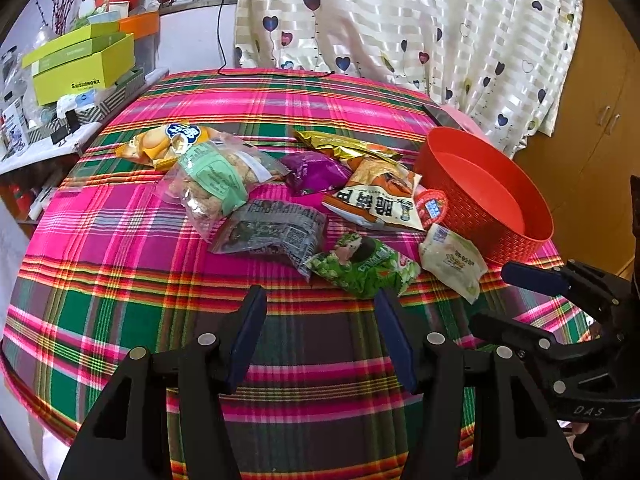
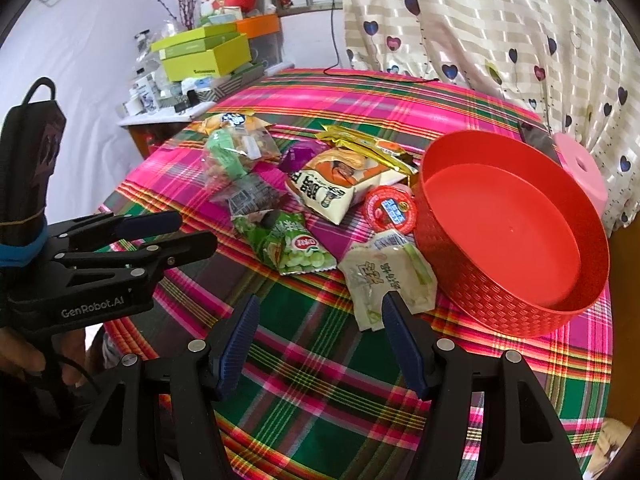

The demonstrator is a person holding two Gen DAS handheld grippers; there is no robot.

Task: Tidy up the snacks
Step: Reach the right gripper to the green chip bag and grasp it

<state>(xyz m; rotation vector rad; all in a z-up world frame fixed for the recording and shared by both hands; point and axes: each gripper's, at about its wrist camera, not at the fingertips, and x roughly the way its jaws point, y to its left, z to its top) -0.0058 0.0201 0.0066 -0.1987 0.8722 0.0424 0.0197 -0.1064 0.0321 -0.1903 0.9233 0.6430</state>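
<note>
A pile of several snack packs lies mid-table beside an empty red round basket. Nearest me are a green pea bag and a white-green packet that touches the basket's wall. A red-lidded cup and an orange-white bag lie behind them. My left gripper hovers open just short of the pea bag. My right gripper is open, its right finger near the white-green packet. Neither holds anything.
A plaid cloth covers the table. A heart-print curtain hangs behind. On the left a side shelf carries green boxes. A pink object and a dark flat device lie behind the basket. A black cable crosses the far edge.
</note>
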